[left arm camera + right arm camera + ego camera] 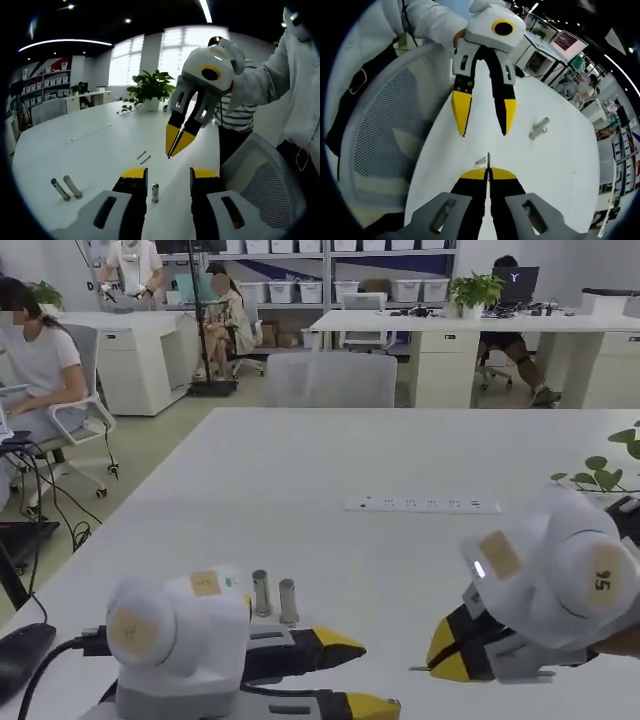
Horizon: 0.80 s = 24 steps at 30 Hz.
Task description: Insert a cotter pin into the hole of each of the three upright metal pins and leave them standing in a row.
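Two metal pins (pixel 261 592) stand on the table (pixel 300 470) beside the left tool (pixel 169 173), its wide jaws straddling a third pin (pixel 155 192), while the right tool (pixel 488 172) pinches a cotter pin (pixel 488 159).

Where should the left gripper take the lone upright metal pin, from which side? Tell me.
Clamp its lower shaft, likely leaving the top free for the cotter pin. Come in level from the side: the metal pin stands upright between the open jaws of the left gripper.

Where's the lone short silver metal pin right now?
Left gripper view: the short silver metal pin stands upright on the white table between the open left gripper's jaws, near the right gripper.
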### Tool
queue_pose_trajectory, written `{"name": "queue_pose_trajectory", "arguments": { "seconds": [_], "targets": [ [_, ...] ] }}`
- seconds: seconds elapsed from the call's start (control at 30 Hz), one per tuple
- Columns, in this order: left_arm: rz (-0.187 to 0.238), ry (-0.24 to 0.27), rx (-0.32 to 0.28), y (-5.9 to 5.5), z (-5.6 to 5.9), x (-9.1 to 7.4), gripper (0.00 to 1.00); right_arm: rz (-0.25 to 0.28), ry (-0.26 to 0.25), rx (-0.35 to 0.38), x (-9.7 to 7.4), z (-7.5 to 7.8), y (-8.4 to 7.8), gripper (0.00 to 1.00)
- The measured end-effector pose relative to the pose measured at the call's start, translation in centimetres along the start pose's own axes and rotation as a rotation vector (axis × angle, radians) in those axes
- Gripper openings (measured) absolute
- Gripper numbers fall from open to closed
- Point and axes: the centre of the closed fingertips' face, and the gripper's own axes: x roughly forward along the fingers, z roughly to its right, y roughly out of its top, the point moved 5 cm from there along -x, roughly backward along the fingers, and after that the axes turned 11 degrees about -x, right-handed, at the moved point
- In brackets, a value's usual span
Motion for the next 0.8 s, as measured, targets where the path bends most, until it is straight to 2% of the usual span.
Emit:
{"name": "queue_pose_trajectory", "arguments": {
  "seconds": [0.2, 0.33, 0.5, 0.8],
  "targets": [
    [-0.017, -0.014, -0.010, -0.1, 0.3, 0.9, 0.24, 0.008, 0.009, -0.013, 0.1, -0.2, 0.7, 0.02],
    [-0.039, -0.024, -0.070, -0.3, 0.3, 1.4, 0.18, 0.011, 0.011, -0.029, 0.2, -0.2, 1.0, 0.02],
    [-0.043, -0.036, -0.102, -0.4, 0.6, 1.5, 0.13, 0.008, 0.014, -0.038, 0.3, -0.3, 1.1, 0.02],
    [-0.039, -0.044, -0.099, -0.2, 0.8, 1.6, 0.11, 0.011, 0.025, -0.045, 0.7, -0.7, 1.3, 0.02]
  ]
}}
